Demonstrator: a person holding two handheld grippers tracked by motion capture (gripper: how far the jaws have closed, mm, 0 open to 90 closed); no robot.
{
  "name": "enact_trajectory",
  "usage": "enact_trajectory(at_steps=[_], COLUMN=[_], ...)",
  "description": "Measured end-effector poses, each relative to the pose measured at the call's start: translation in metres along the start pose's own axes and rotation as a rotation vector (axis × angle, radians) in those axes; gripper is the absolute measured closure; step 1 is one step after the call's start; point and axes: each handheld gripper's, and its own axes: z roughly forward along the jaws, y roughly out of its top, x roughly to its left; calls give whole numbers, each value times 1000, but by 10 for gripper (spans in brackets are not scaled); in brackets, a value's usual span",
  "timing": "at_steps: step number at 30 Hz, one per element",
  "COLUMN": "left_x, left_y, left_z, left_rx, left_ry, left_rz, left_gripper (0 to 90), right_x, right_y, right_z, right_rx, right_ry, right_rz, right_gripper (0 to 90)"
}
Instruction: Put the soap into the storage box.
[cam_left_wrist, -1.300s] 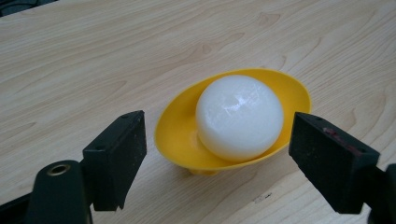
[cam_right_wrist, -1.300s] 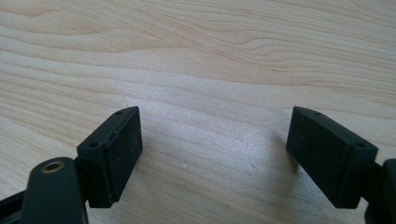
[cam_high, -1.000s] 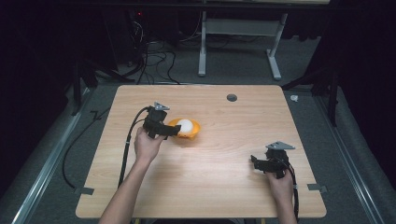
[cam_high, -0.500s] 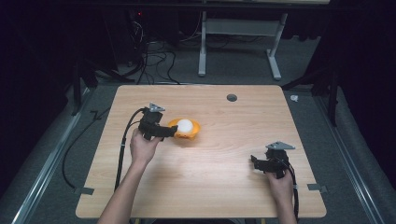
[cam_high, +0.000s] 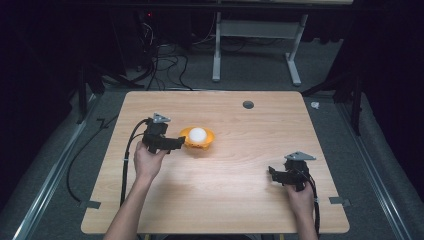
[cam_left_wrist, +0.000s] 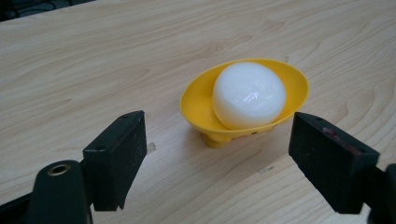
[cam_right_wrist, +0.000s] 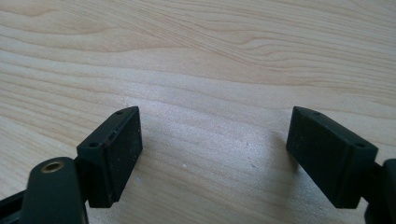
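A small yellow bowl (cam_high: 208, 141) stands left of the table's middle with a white ball (cam_high: 197, 134) in it. My left gripper (cam_high: 177, 143) lies level just left of the bowl and points at it. In the left gripper view its two black pads (cam_left_wrist: 116, 156) stand wide apart, open, with the bowl (cam_left_wrist: 198, 100) and ball (cam_left_wrist: 249, 93) a little ahead of them and nothing pressed between. My right gripper (cam_high: 274, 174) rests near the table's right front, open, its pads (cam_right_wrist: 114, 149) apart over bare wood.
The wooden table (cam_high: 225, 200) has a round cable hole (cam_high: 248, 104) near its far edge. Black cables (cam_high: 127, 165) trail from the left gripper over the left edge. A white desk frame (cam_high: 255, 40) and floor cables lie beyond the table.
My left gripper has eased slightly toward the person, away from the bowl. The bowl, the ball and the right hand have stayed put.
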Motion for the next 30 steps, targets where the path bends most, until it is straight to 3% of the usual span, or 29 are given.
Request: enact_trajectory(at_steps=[11, 30], left_x=[6, 10], left_y=[-11, -26], left_z=[-8, -19], left_rx=[-21, -16], left_ry=[4, 10], left_rz=[-41, -57], left_gripper=[201, 199], right_x=[0, 0], right_y=[0, 0], right_z=[0, 0], right_rx=[0, 1], right_ry=[0, 0], right_rz=[2, 3], right_gripper=[193, 193])
